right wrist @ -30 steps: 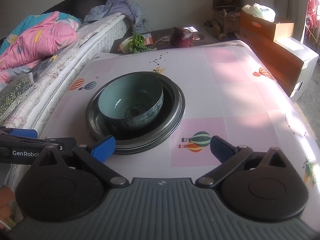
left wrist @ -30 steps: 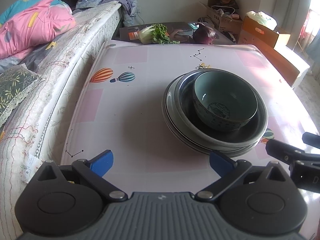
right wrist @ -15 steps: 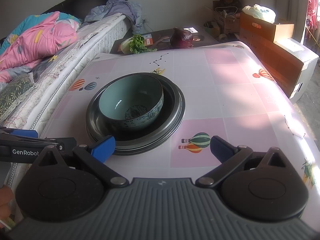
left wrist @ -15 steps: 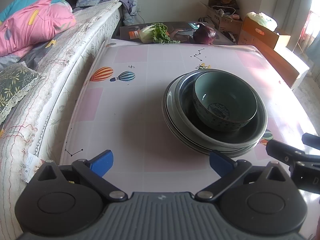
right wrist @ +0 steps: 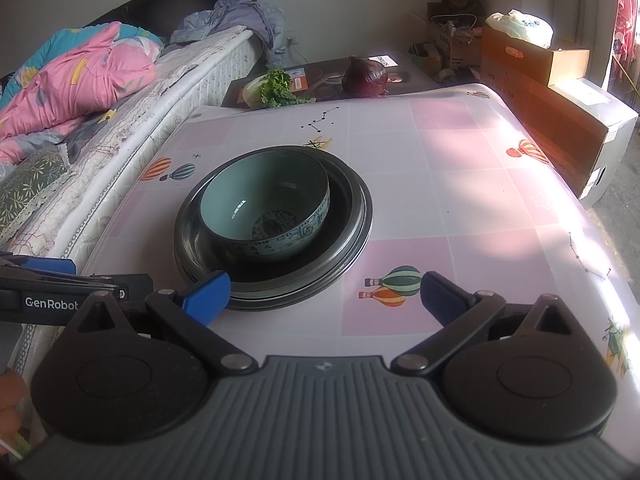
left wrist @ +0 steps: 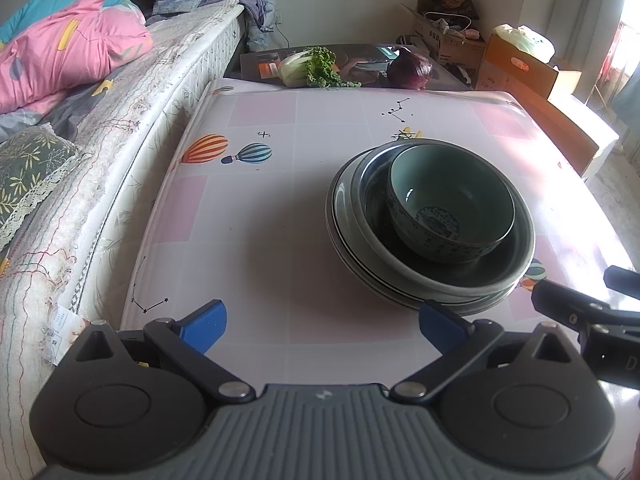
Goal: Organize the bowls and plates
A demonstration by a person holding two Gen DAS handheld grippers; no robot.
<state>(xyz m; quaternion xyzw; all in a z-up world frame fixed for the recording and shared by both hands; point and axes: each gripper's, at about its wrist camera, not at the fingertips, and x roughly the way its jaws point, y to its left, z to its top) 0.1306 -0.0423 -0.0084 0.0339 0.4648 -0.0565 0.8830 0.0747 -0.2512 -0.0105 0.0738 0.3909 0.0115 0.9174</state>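
Your left gripper has its fingers spread and empty; the plates sit at its 1 o'clock on the worktop. Your right gripper, fingers likewise spread and holding nothing, has the stack at 11 o'clock. The bowl rests inside the top plate, upright.

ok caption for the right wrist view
Open right tool facing a teal bowl nested on stacked plates.
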